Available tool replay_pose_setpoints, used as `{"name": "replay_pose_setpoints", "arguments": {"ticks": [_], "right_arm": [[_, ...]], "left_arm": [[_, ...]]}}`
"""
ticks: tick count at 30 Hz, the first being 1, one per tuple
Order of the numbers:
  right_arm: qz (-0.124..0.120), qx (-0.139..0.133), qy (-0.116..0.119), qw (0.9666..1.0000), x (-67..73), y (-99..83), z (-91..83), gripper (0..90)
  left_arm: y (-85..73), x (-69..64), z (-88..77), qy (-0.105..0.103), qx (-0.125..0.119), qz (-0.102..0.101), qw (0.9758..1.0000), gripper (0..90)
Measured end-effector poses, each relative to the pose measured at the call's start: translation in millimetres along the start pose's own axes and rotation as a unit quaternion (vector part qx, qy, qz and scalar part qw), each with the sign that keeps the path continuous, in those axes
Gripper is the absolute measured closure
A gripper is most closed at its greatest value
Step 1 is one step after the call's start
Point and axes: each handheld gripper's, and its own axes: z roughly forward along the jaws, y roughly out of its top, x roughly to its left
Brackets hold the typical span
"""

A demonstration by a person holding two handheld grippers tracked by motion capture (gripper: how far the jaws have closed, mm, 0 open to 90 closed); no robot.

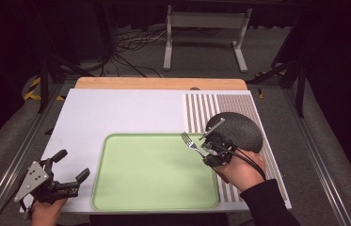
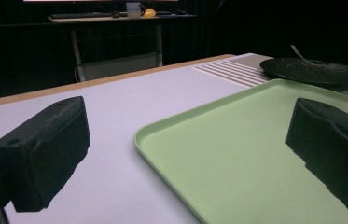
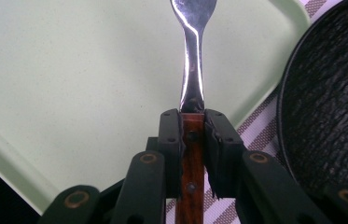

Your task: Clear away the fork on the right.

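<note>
A fork (image 1: 189,141) with a steel head and a brown wooden handle (image 3: 191,158) is held above the right edge of the pale green tray (image 1: 131,188). My right gripper (image 1: 208,146) is shut on that handle, tines pointing away over the tray. In the right gripper view the jaws clamp the handle from both sides (image 3: 191,126). A black textured plate (image 1: 236,129) lies just right of the tray on a striped mat (image 1: 201,108). My left gripper (image 1: 69,172) stands open at the tray's left edge, nothing between its fingers (image 2: 41,154).
The tray lies on a white board (image 1: 116,113) over a wooden tabletop (image 1: 159,83). Dark floor with cables and a white stand (image 1: 201,28) lies beyond the table. The plate (image 2: 311,70) shows far off in the left gripper view.
</note>
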Motion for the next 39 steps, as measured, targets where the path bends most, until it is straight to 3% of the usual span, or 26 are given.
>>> {"name": "replay_pose_setpoints", "arguments": {"ticks": [19, 39], "right_arm": [[-0.006, 0.018, 0.029, 0.9994, 24.4, 7.0, 27.3, 77.7], [-0.010, 0.039, 0.043, 0.9983, 35.0, 10.3, 50.5, 77.7]], "left_arm": [[0.5, 0.0, -1.0, -0.004, -0.006, -0.005, 1.0000, 0.2], [0.6, 0.3, -0.8, -0.006, -0.006, -0.006, 0.9999, 0.3]]}}
